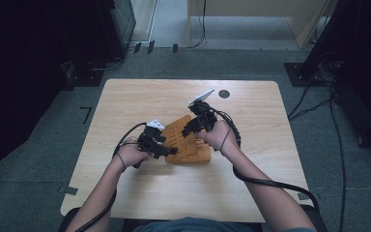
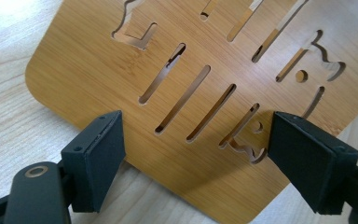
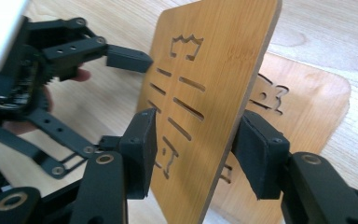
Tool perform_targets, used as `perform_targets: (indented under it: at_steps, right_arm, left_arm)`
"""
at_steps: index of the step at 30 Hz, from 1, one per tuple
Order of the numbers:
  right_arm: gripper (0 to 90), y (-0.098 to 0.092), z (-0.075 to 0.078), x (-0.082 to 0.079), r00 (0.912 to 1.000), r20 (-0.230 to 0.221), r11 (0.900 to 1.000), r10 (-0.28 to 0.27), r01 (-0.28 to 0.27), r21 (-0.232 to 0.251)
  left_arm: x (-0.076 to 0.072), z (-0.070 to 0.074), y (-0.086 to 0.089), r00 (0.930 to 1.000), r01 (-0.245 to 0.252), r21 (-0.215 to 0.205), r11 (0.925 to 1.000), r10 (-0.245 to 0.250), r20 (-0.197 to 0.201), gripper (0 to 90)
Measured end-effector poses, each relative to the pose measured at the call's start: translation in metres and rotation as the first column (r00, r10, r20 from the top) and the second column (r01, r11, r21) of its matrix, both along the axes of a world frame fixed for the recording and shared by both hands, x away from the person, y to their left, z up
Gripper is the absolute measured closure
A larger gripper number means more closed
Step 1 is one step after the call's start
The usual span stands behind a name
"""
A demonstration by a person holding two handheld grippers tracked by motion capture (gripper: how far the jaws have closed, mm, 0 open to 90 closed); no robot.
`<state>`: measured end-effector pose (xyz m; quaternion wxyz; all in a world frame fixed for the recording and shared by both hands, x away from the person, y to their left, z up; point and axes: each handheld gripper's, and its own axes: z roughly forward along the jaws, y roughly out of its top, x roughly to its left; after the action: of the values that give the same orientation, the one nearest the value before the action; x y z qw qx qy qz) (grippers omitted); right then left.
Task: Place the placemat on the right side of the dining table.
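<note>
Looks like the step is separating two slotted bamboo boards. The right tool pinches the upper slotted bamboo board by its edge, tilted up off the lower bamboo board on the pale wooden table. The left tool stands wide open, holding nothing (hovering at the board's near edge). Next: lift clear without dragging the lower one; that left tool sits close by.

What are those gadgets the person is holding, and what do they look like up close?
Each is a hand-held gripper, left and right, built of black bars joined by brass-ringed pivots. Each ends in two flat, wedge-shaped black pads with small screw holes. A light grey three-cornered plate sits on top, and a thick black cable trails back along the forearm. The forearms are bare, with a thin dark band at each wrist.
</note>
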<state>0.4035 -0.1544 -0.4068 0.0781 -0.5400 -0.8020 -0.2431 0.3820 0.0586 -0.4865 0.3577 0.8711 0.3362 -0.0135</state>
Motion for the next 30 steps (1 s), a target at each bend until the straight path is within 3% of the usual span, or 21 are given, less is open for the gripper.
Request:
perform_targets:
  at_steps: [8, 14, 18, 27, 30]
  right_arm:
    - [51.6, 0.009, 0.022, -0.004, 0.9995, -0.008, 1.0, 0.029, -0.029, -0.005]
    - [52.1, 0.017, 0.036, -0.009, 0.9984, -0.017, 0.998, 0.054, -0.054, -0.015]
    - [52.5, 0.03, 0.049, -0.015, 0.9951, -0.013, 0.995, 0.098, -0.099, -0.019]
    - [55.6, 0.05, 0.043, -0.013, 0.991, -0.037, 0.99, 0.129, -0.13, -0.051]
    - [60.6, 0.055, 0.034, -0.011, 0.9886, -0.059, 0.985, 0.138, -0.144, -0.094]
  left_arm:
    - [-0.002, 0.005, 0.0, 0.9989, 0.044, -0.031, 0.9985, -0.043, 0.019, 17.9]
    - [-0.001, 0.007, 0.002, 0.9992, 0.037, -0.029, 0.9989, -0.037, 0.018, 18.0]
    - [0.0, 0.007, 0.003, 0.9994, 0.031, -0.03, 0.9991, -0.031, 0.017, 20.1]
    - [0.0, 0.007, 0.003, 0.9988, 0.044, -0.032, 0.9985, -0.044, 0.022, 20.0]
    - [0.0, 0.008, 0.003, 0.9987, 0.046, -0.029, 0.9985, -0.045, 0.022, 19.9]
